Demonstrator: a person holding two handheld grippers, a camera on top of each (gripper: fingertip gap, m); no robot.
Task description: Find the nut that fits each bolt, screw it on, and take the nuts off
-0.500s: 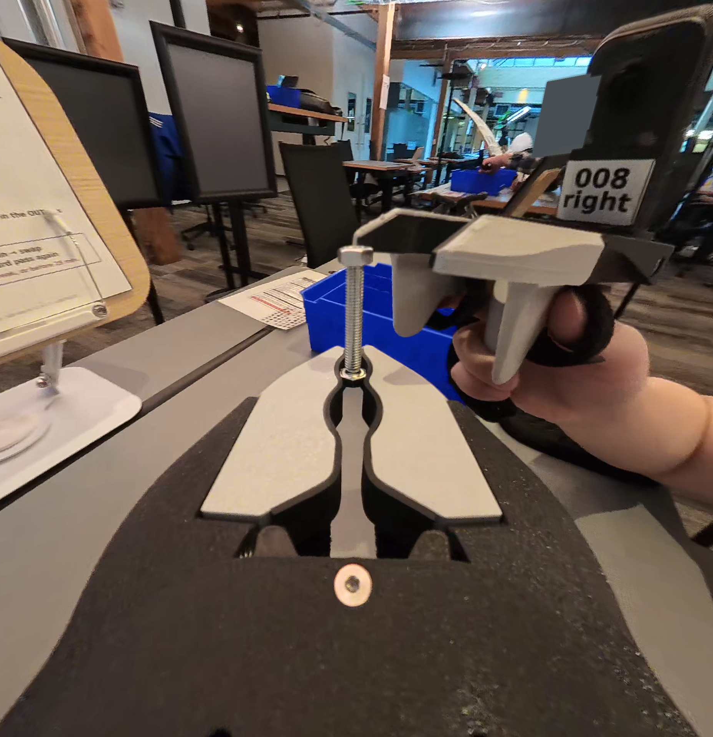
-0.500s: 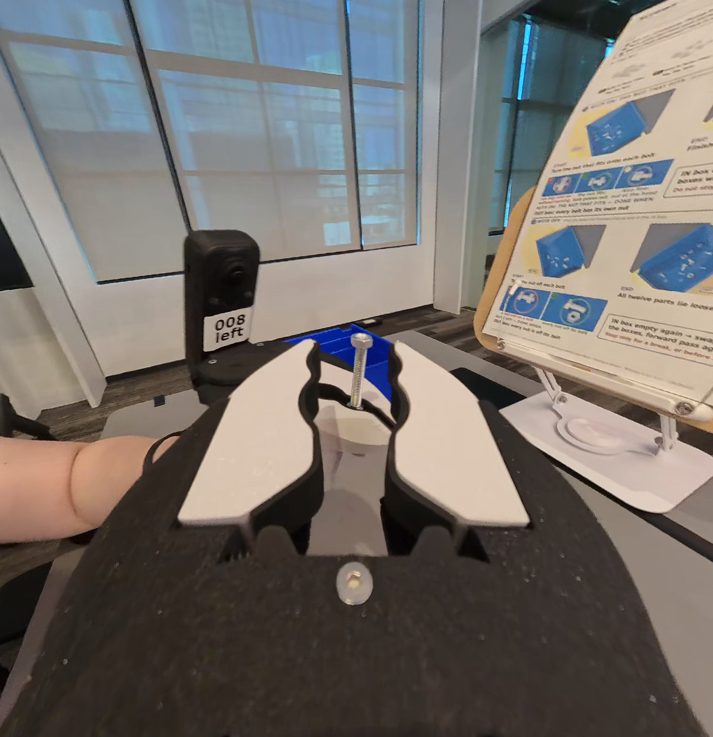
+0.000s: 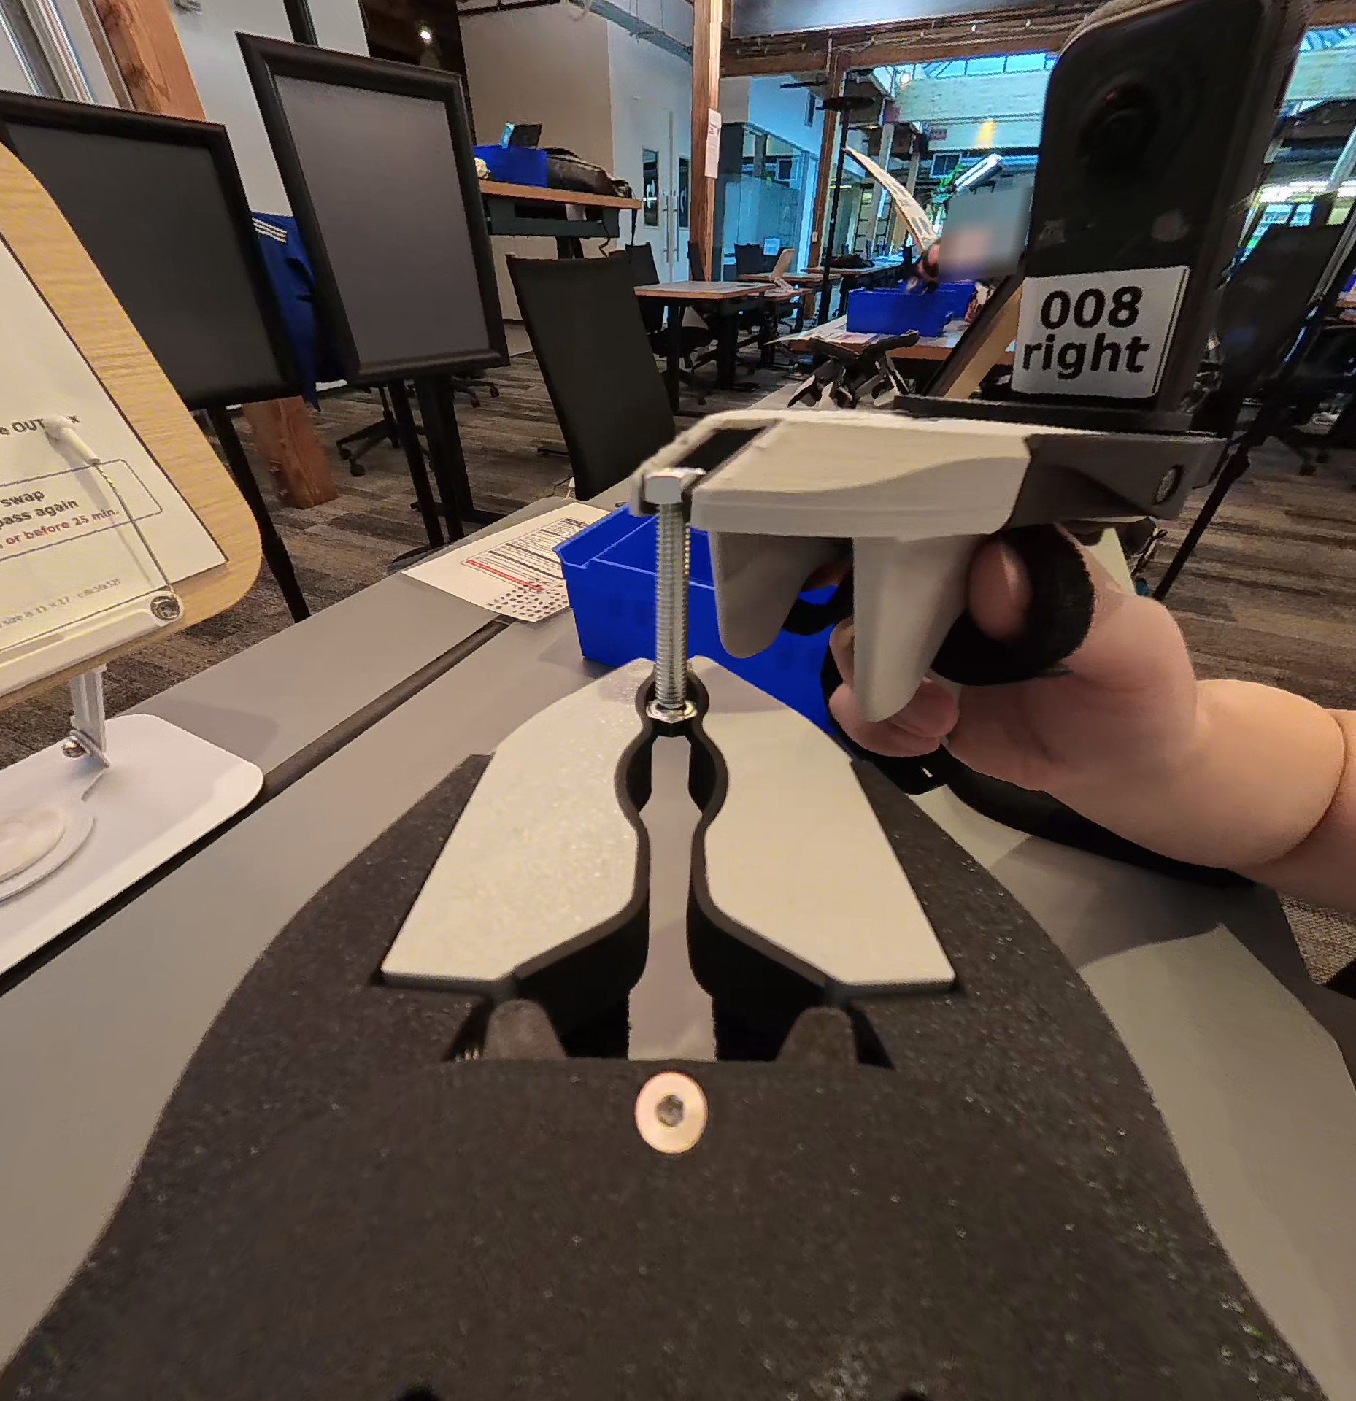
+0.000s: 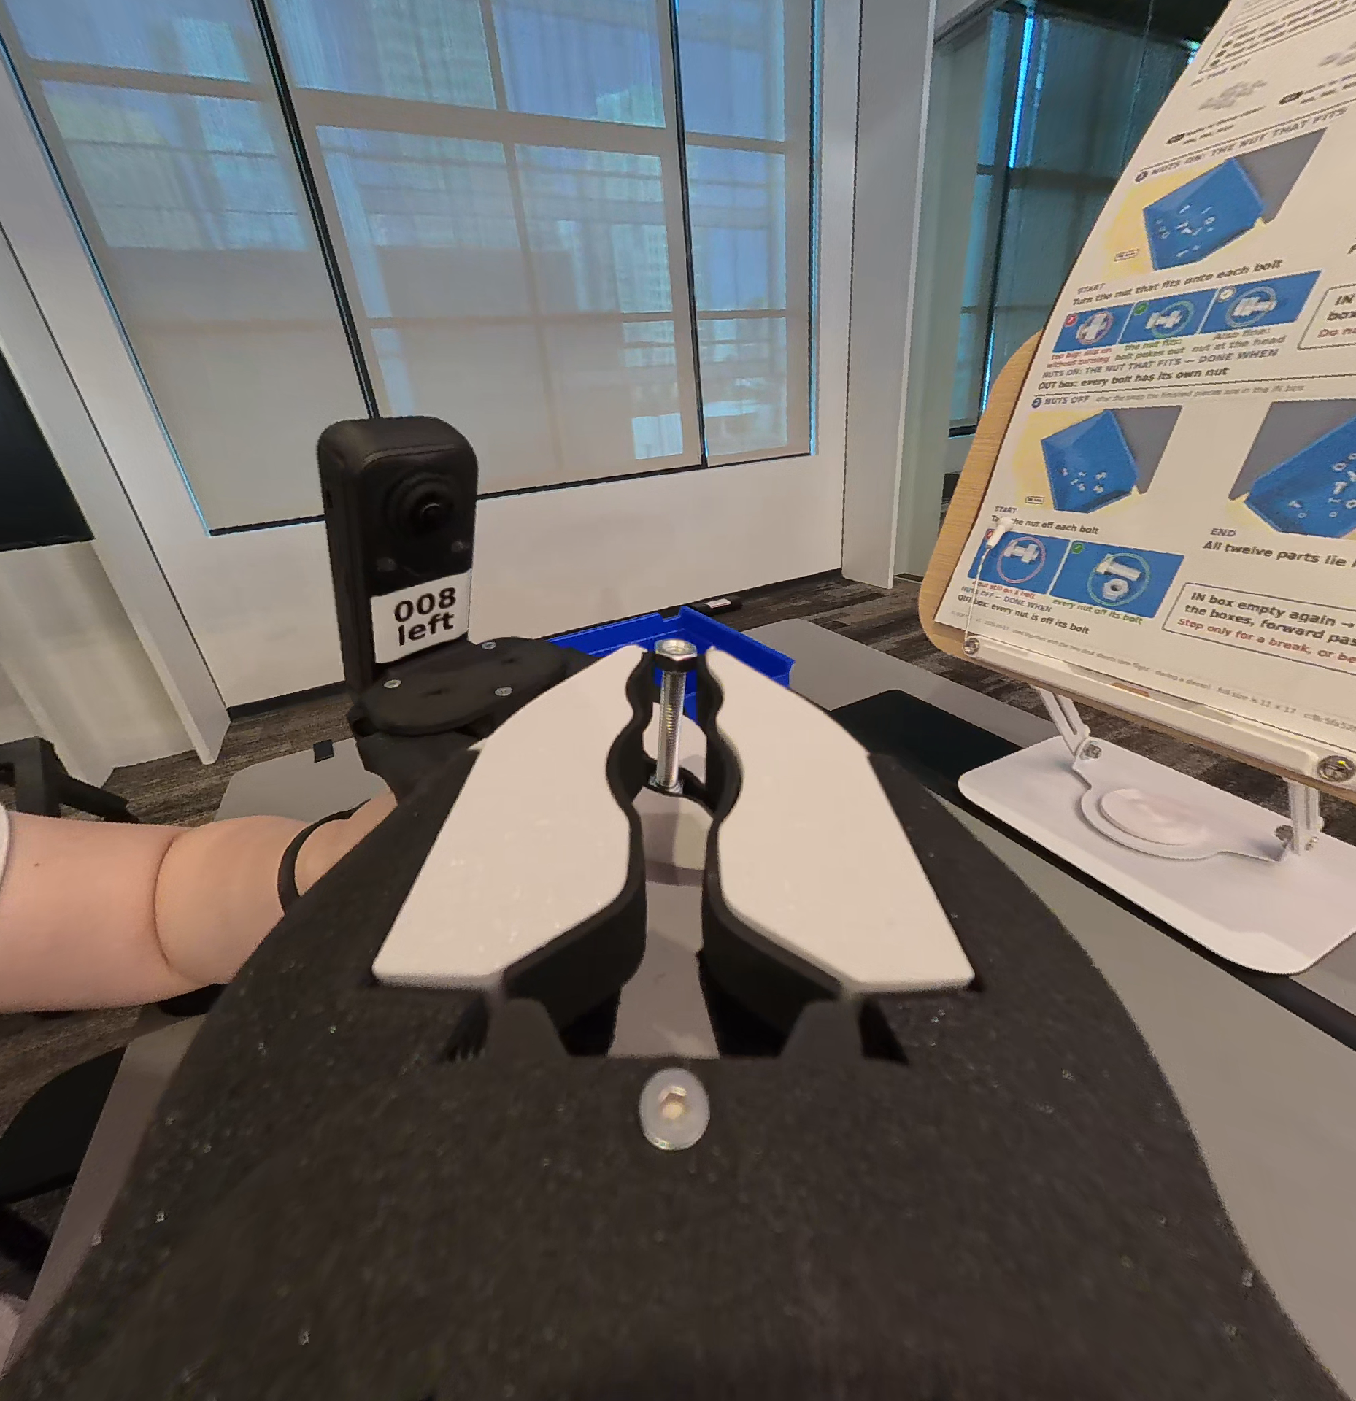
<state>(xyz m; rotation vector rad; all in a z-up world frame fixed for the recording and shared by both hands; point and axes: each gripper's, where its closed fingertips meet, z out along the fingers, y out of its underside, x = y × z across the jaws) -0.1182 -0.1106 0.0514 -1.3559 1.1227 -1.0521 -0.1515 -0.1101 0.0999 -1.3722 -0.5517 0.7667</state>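
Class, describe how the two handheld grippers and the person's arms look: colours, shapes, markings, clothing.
Each gripper, left gripper and right gripper, has two light grey, wavy-edged fingers with black inner edges, on a black grainy body with a silver screw. Each carries an upright black camera bearing a white label. The forearm is bare, with a white sleeve edge.

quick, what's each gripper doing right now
Left gripper: shut on the nut at the bolt's lower end.
Right gripper: shut on the bolt's head.

You are closing the right claw point(image 4: 671, 667) around the bolt point(image 4: 670, 720) head; earlier it was standing open and clear of the bolt. The claw fingertips point(image 3: 736, 485) are now flanking the head.
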